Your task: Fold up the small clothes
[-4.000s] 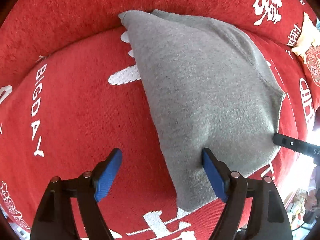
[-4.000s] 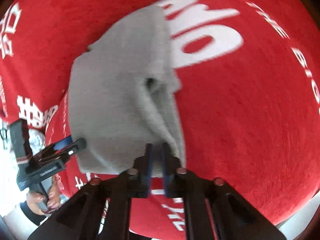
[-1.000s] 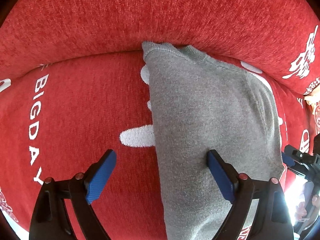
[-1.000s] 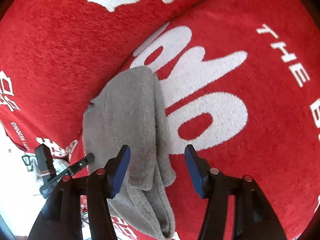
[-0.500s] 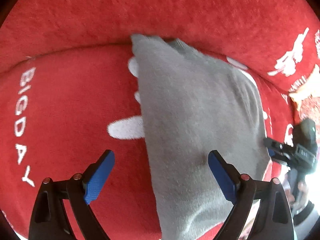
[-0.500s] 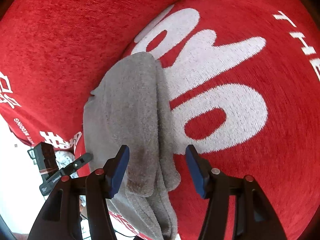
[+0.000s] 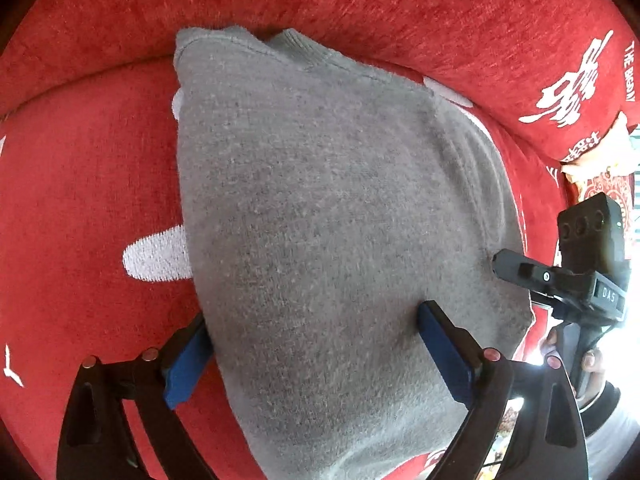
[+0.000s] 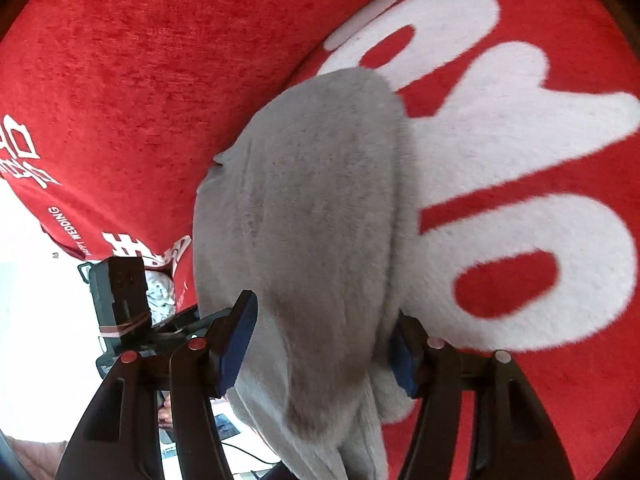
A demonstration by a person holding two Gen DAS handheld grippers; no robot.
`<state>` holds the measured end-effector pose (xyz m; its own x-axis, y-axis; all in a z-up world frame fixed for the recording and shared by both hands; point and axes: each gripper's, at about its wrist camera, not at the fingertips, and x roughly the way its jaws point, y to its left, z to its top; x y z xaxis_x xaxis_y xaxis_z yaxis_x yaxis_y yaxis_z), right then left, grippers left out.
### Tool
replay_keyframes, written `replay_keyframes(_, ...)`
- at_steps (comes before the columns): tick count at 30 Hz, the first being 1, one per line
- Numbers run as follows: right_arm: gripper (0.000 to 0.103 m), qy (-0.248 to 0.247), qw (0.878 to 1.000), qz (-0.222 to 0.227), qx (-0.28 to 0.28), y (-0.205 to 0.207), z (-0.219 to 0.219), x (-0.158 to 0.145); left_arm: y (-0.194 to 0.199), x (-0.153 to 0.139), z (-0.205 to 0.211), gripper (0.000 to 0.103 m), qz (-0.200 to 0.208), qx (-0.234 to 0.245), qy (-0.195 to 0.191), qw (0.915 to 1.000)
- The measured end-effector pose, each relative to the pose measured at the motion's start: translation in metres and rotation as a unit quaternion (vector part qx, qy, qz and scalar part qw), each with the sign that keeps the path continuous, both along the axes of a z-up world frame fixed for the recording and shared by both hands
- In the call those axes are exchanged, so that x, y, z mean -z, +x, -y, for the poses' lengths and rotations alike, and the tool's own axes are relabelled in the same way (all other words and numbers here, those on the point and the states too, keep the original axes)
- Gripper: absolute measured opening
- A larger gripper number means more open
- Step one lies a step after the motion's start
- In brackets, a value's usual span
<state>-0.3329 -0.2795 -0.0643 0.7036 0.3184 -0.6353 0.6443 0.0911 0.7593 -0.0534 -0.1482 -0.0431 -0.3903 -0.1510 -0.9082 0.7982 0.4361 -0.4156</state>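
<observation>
Both hand-held grippers lower, closer astride the grey garment (image 7: 320, 220).

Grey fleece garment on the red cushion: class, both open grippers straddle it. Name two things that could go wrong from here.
1. The right gripper straddles several stacked layers of the grey fleece garment; closing may catch only some, so the fold could slip apart.
2. The garment's near end hangs over the edge of the red plush cushion; a tug from the left gripper might drag it off.

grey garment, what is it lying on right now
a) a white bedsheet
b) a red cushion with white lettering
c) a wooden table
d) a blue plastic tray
b: the folded grey garment rests on a red cushion with white lettering woven into it, seen in both wrist views.
</observation>
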Motion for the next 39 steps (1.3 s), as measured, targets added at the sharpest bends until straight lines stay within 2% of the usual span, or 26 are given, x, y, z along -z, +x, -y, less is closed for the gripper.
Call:
replay_keyframes(1,0.065,0.004,1.000,0.000,0.004,0.000,-0.001,0.001,-0.001,-0.001,-0.002,0.096,0.004,0.000,0.000,1.0000)
replay_keyframes(3,0.049,0.008,1.000,-0.006,0.008,0.001,-0.003,0.001,-0.002,-0.004,-0.005,0.084,0.019,0.003,-0.004,0.9998)
replay_keyframes(4,0.036,0.009,1.000,-0.008,0.009,0.000,-0.005,0.000,-0.003,-0.008,-0.006,0.080,0.025,0.005,-0.010,0.9996)
replay_keyframes(6,0.031,0.010,1.000,0.008,0.021,-0.002,-0.007,-0.006,-0.005,-0.018,-0.009,0.060,0.030,0.008,-0.026,0.9992)
replay_keyframes(9,0.029,0.017,0.999,0.036,0.037,-0.001,-0.013,-0.016,0.001,-0.029,-0.017,0.048,0.016,0.001,-0.043,0.9989)
replay_keyframes(13,0.029,0.020,0.997,0.066,0.041,0.006,-0.025,-0.038,0.008,-0.046,-0.030,0.046,-0.002,-0.009,-0.064,0.9979)
replay_keyframes(21,0.029,0.021,0.995,0.094,0.027,0.026,-0.065,-0.076,0.029,-0.089,-0.078,0.046,0.000,-0.021,-0.091,0.9957)
replay_keyframes(26,0.029,0.034,0.994,0.100,0.005,0.053,-0.105,-0.078,0.047,-0.101,-0.122,0.046,0.021,-0.022,-0.078,0.9965)
replay_keyframes(30,0.029,0.055,0.994,0.096,-0.016,0.081,-0.140,-0.062,0.063,-0.092,-0.164,0.046,0.032,-0.041,-0.051,0.9974)
replay_keyframes(34,0.029,0.041,0.996,0.057,-0.052,0.105,-0.163,-0.050,0.076,-0.068,-0.194,0.047,0.037,-0.062,-0.020,0.9972)
replay_keyframes(37,0.030,-0.024,0.993,-0.023,-0.109,0.125,-0.174,-0.053,0.075,-0.054,-0.200,0.047,0.059,-0.068,0.002,0.9960)
replay_keyframes(39,0.032,-0.061,0.986,-0.073,-0.134,0.127,-0.176,-0.055,0.080,-0.056,-0.207,0.047,0.052,-0.078,-0.005,0.9956)
